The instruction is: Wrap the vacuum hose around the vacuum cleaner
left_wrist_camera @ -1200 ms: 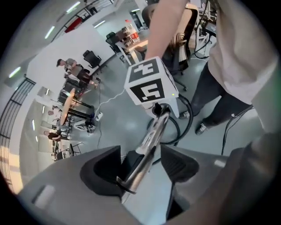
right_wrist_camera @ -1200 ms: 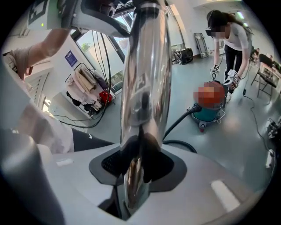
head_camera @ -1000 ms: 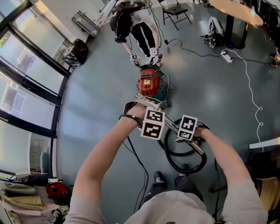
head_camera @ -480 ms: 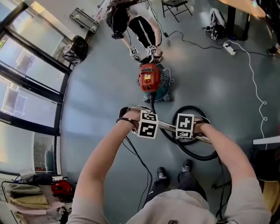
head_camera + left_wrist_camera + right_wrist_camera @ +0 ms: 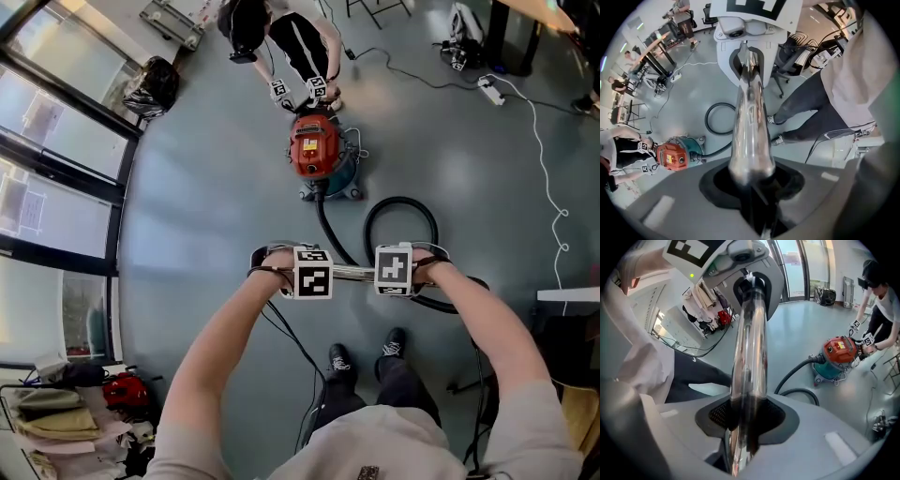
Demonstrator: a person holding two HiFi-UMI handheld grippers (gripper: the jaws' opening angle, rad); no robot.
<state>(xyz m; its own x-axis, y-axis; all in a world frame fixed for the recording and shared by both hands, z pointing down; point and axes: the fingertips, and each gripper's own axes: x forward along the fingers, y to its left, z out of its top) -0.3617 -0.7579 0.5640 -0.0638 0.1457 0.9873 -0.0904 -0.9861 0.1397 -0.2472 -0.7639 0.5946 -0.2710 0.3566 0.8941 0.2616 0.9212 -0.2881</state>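
Pinching the chrome wand tube (image 5: 750,117) with the left gripper (image 5: 753,185), jaws pressed onto the metal at the bottom centre of the left gripper view. Clamping the same tube with the right gripper (image 5: 742,427), jaws likewise closed onto it at the bottom centre of the right gripper view. Holding the tube level across the middle of the head view, left gripper toward its left end, right gripper toward its right end.

Leaving the black vacuum hose (image 5: 401,208) lying on the grey floor (image 5: 216,187): looping once just above the right gripper, then running up and left to the vacuum cleaner (image 5: 316,150). Keeping the red-and-teal vacuum cleaner at the upper centre of the head view, well apart from both grippers, hose not yet wound around it.

Sharing the floor with a second person (image 5: 281,37) at the top edge, bending over the vacuum cleaner with two more marker cubes (image 5: 279,90) just beside the machine. Showing at the upper right a white power strip (image 5: 487,89), its thin white cable (image 5: 544,169) running down the right side.
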